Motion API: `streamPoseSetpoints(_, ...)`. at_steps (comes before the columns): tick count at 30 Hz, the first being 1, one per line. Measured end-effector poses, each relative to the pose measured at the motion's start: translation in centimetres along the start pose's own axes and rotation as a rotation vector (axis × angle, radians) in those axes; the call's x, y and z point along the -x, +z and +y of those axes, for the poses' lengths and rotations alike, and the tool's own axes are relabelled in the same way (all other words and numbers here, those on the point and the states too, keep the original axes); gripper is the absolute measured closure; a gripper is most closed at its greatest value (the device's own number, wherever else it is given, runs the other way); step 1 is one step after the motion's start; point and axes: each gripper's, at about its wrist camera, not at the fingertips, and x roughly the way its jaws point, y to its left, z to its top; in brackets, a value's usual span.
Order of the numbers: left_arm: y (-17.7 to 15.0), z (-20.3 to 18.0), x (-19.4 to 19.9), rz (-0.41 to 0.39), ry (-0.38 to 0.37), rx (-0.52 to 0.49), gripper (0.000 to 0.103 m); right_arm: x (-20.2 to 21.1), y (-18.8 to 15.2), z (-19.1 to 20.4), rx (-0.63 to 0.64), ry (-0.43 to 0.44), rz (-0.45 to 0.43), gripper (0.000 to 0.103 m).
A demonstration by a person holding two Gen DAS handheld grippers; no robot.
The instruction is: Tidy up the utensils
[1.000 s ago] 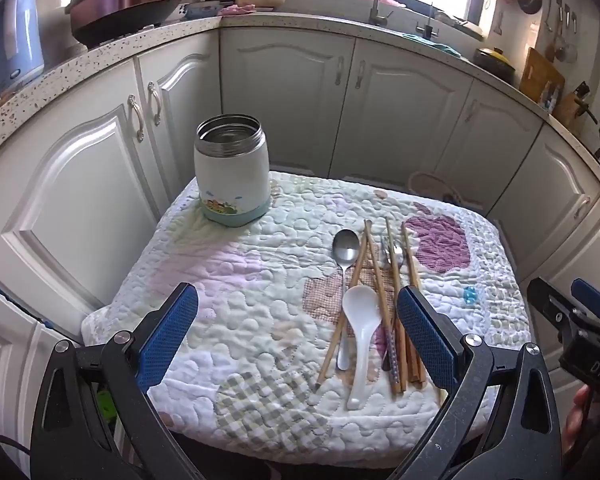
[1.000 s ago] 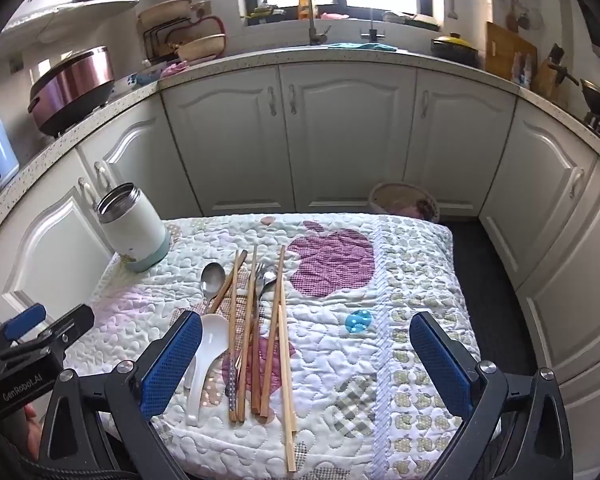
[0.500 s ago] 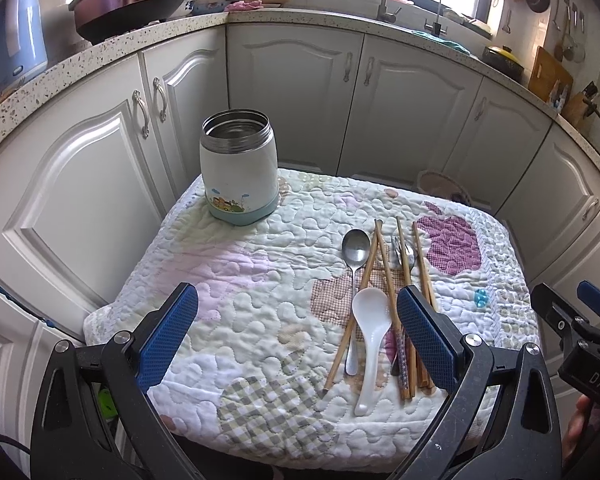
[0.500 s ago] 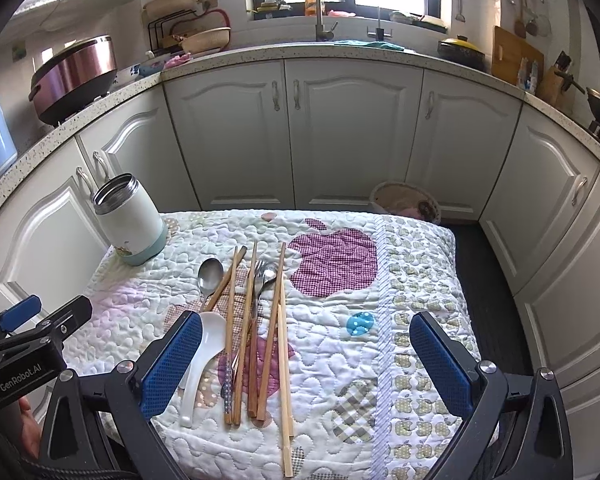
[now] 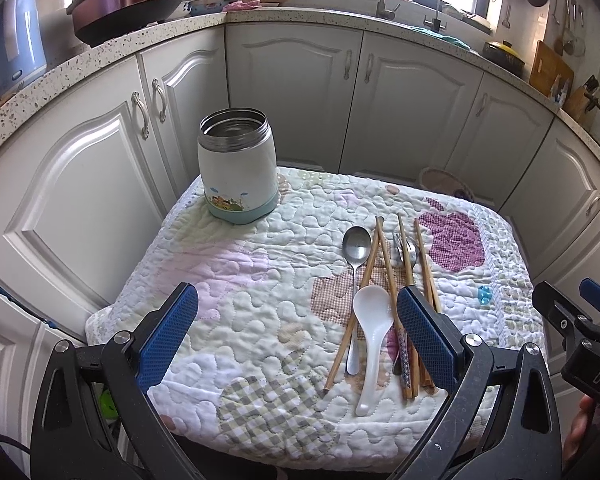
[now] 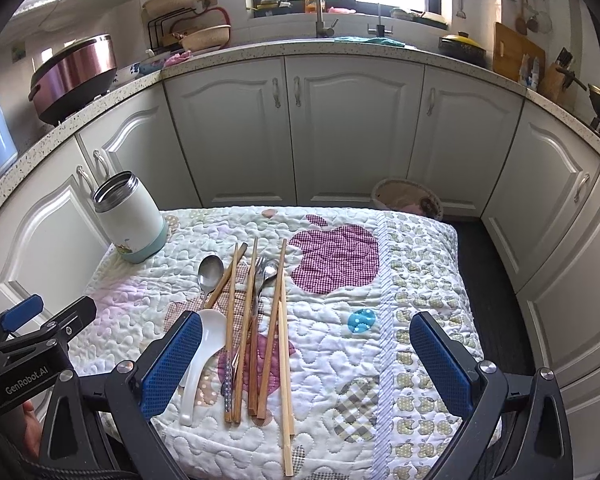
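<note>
Hovering both tools short of the near edge of the quilted tabletop (image 6: 420, 280), nothing picked yet; I judge this the approach step, before the first pick. Left tool (image 5: 296, 330): jaws spread wide, empty. Right tool (image 6: 306, 360): jaws spread wide, empty. The utensils lie in one loose bundle on the near-centre of the tabletop, between the purple apple patch (image 6: 336, 258) and the open steel-rimmed jar (image 5: 238, 166), which stands upright at the far-left corner, well apart from the bundle. Bundle contents as far as I can tell: wooden chopsticks (image 6: 278, 320), several, some crossing; a metal spoon (image 5: 356, 246); a white ceramic spoon (image 5: 372, 326); a fork (image 6: 262, 270) partly under the sticks; one patterned chopstick (image 6: 228, 376). Long axes all run near-to-far, roughly parallel to my line of sight. Both spoon bowls point away from me toward the cabinets, handles toward me; fork tines also point far. One chopstick overhangs toward the near edge in the right wrist view. Judgement: the jar is the likely destination, though the task line does not say so. The next move calls for singling out one item. The white spoon handle lies clear on the left side of the bundle and looks the easiest first pick. The jaws would need to close across the handle, so crosswise to its axis, then tip it upright for the jar mouth. Risk: the crossed sticks may drag along.
</note>
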Motion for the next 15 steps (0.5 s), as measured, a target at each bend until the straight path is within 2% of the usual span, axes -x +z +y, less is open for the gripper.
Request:
streamPoseSetpoints(11,0.05,0.03,0.21,-0.003,-0.005,0.006,0.003,0.01,0.08,0.25,-0.015,0.023,-0.058,0.000)
streamPoseSetpoints(15,-0.01,0.03,0.24,-0.002,-0.002,0.006,0.003,-0.18,0.06,0.37,-0.003,0.011,-0.014,0.000)
